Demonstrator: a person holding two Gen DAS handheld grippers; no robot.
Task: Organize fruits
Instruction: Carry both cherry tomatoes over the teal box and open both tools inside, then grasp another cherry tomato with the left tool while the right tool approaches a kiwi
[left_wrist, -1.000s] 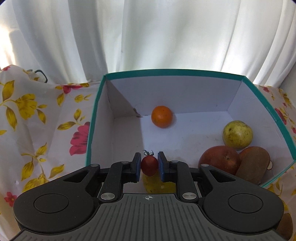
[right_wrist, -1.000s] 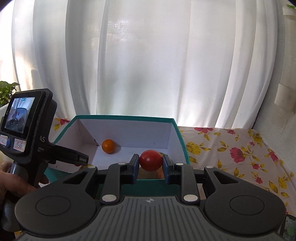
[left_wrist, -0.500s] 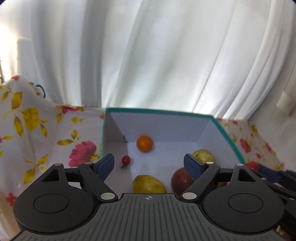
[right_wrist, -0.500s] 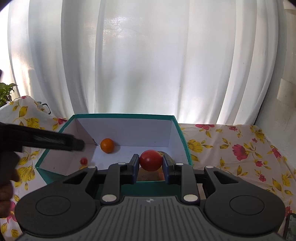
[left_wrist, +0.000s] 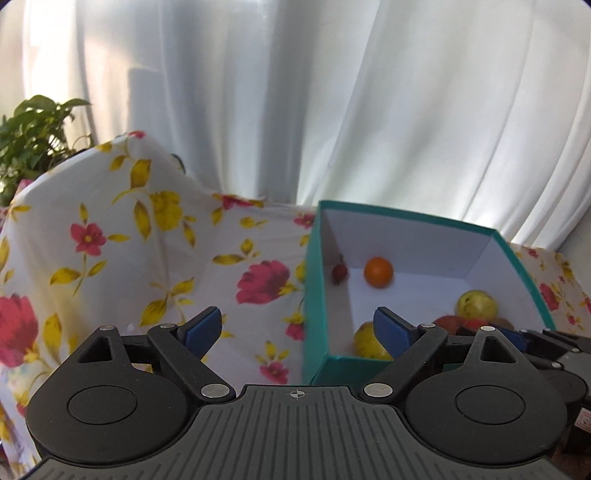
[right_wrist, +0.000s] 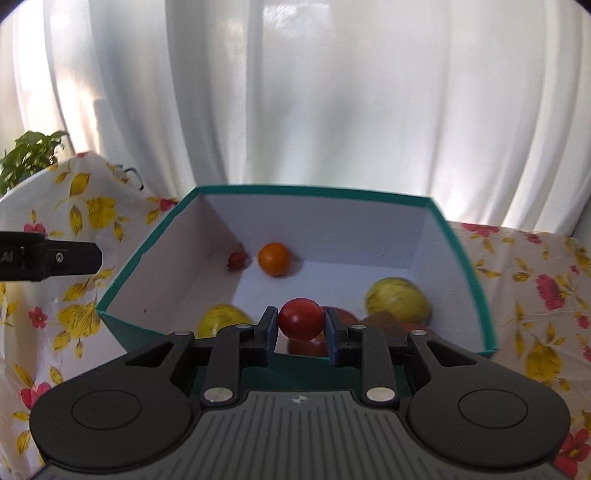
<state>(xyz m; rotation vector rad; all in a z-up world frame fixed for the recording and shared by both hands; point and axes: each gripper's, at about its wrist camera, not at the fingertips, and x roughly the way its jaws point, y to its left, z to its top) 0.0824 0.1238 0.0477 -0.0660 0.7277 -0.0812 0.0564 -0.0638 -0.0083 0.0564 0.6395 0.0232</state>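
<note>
A teal box (left_wrist: 406, 216) with white inner walls stands on the flowered cloth. Inside lie a cherry tomato (left_wrist: 339, 273) in the far left corner, an orange (left_wrist: 378, 271), two yellow-green fruits (right_wrist: 399, 301) (right_wrist: 221, 319), a red apple (left_wrist: 448, 321) and a brown kiwi (right_wrist: 384, 319). My left gripper (left_wrist: 297, 328) hovers at the box's near left corner. Its jaws are opening, with nothing between them. My right gripper (right_wrist: 301, 328) is shut on a red tomato (right_wrist: 301, 319) over the box's (right_wrist: 314, 190) near wall.
A flowered cloth (left_wrist: 147, 258) covers the table and a raised hump at the left. White curtains (left_wrist: 295, 92) hang close behind the box. A green plant (left_wrist: 33, 136) stands at the far left. In the right wrist view, the left gripper's body (right_wrist: 48, 258) juts in from the left edge.
The left gripper let go of the cherry tomato, opened wide and pulled back to the left. The cherry tomato rolled to the box's far left corner. The right gripper came closer over the box.
</note>
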